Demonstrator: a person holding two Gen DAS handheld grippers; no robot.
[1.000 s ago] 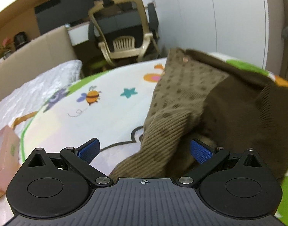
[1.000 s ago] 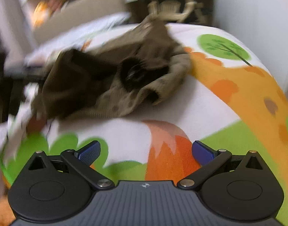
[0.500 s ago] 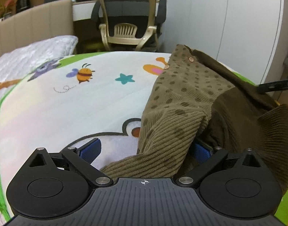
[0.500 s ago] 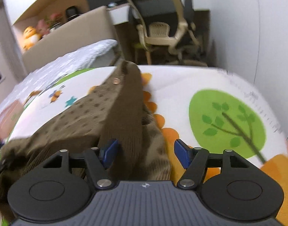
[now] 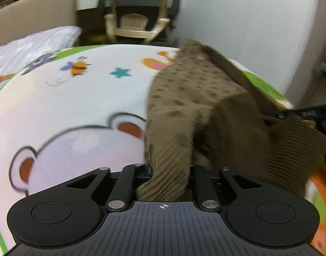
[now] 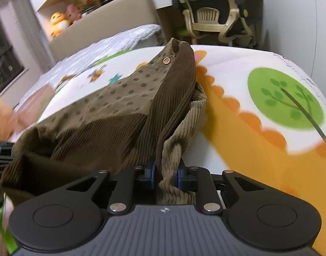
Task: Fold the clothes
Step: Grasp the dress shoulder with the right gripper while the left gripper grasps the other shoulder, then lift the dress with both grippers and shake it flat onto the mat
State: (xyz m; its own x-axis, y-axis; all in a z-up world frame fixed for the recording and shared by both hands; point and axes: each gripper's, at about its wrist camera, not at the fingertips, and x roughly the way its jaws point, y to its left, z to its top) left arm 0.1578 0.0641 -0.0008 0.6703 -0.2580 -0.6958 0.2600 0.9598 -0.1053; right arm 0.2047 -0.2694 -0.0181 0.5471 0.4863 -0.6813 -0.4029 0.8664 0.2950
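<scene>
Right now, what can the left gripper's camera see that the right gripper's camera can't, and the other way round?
Only the left wrist view shows the bear drawing on the blanket.

Only the right wrist view shows the green tree drawing and the soft toys on the shelf.

Both show the brown corduroy garment, the bee drawing and the chair. The left gripper and the right gripper are each closing, with a bunch of that garment between their jaws.
</scene>
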